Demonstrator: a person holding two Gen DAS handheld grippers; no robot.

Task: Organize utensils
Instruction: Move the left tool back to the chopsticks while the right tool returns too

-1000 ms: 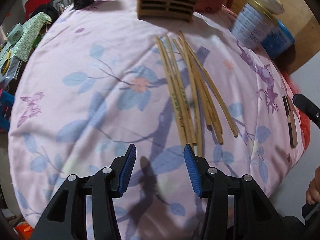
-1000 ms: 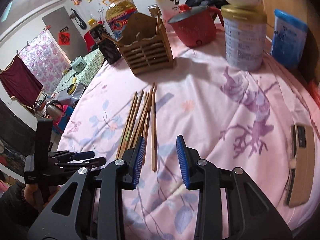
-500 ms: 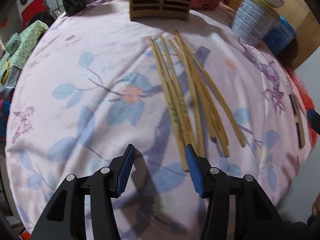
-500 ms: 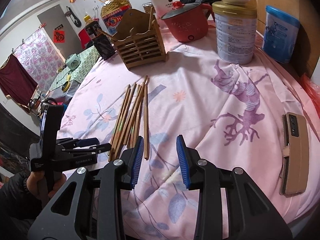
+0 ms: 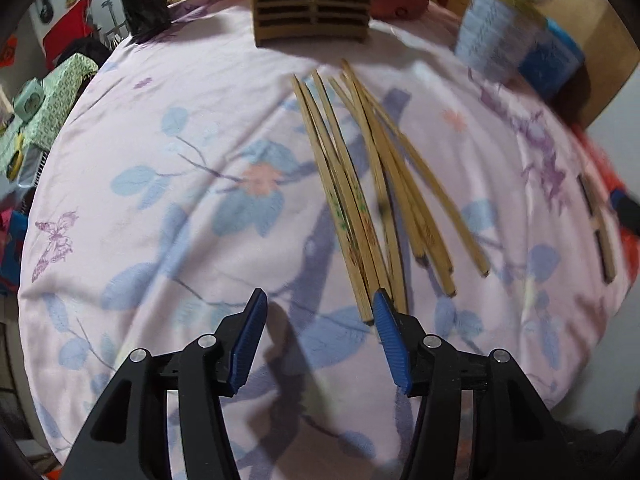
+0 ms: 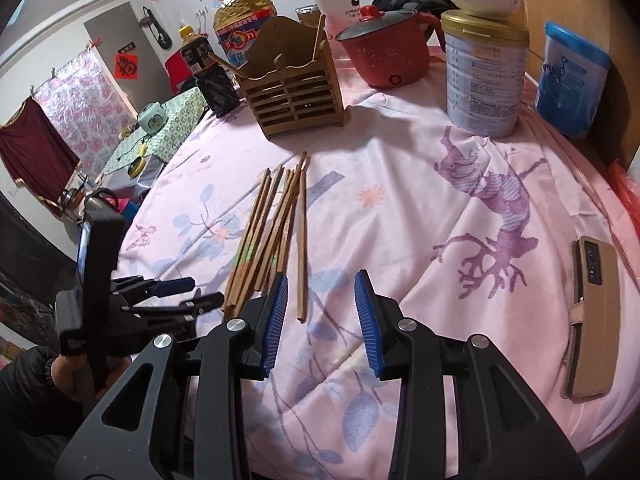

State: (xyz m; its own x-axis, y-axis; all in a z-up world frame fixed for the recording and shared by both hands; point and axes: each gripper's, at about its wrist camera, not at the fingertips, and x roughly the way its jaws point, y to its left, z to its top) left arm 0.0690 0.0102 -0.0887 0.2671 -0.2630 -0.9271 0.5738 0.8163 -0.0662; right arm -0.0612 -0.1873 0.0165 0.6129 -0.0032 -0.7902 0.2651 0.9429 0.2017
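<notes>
Several wooden chopsticks (image 5: 372, 184) lie loosely side by side on the pink floral cloth, also in the right wrist view (image 6: 276, 228). A slatted wooden utensil holder (image 5: 312, 4) stands at the far edge, with a chopstick or two inside in the right wrist view (image 6: 296, 92). My left gripper (image 5: 318, 308) is open and empty, its right pad just at the near ends of the chopsticks. It shows in the right wrist view (image 6: 180, 296). My right gripper (image 6: 320, 292) is open and empty, above the near end of the rightmost chopstick.
A red electric pot (image 6: 384, 56), a tall tin with a bowl on top (image 6: 486, 76) and a blue container (image 6: 572, 80) stand at the back right. A phone in a tan case (image 6: 592, 316) lies at the right. Bottles stand behind the holder.
My left gripper has moved forward and right, so its right pad now reaches the chopsticks' near ends. My right gripper has drawn back and risen a little. Both stay open.
</notes>
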